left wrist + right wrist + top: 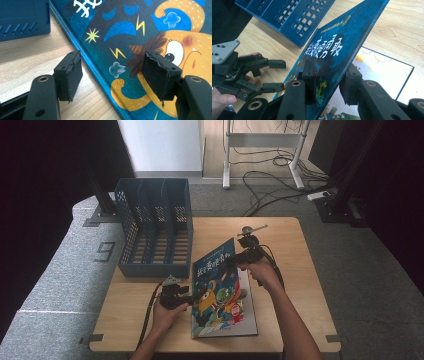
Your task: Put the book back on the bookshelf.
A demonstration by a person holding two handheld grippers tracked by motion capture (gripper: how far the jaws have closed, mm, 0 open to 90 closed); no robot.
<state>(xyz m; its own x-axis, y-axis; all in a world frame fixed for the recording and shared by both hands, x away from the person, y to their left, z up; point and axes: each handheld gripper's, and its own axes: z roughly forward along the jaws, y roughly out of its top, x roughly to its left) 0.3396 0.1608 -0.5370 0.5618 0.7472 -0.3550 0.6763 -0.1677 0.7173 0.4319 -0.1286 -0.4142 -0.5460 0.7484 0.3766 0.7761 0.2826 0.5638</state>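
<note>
A picture book (220, 290) with a dark blue cover and orange cartoon figures lies near the table's front. My right gripper (235, 260) is shut on the front cover's far right edge and holds it tilted up. In the right gripper view the cover (342, 37) runs between my right gripper's (330, 72) pads, with a white inner page (384, 72) showing underneath. My left gripper (187, 297) stands open at the book's left edge. Its jaws (115, 72) straddle the spine, one over the wood and one over the cover (140, 30), touching neither.
A blue slotted file rack (155, 227) lies on the wooden table's (295, 270) far left, close behind the book; its corner (22, 20) appears in the left gripper view. Cables and a white stand (262, 150) sit on the floor beyond the table.
</note>
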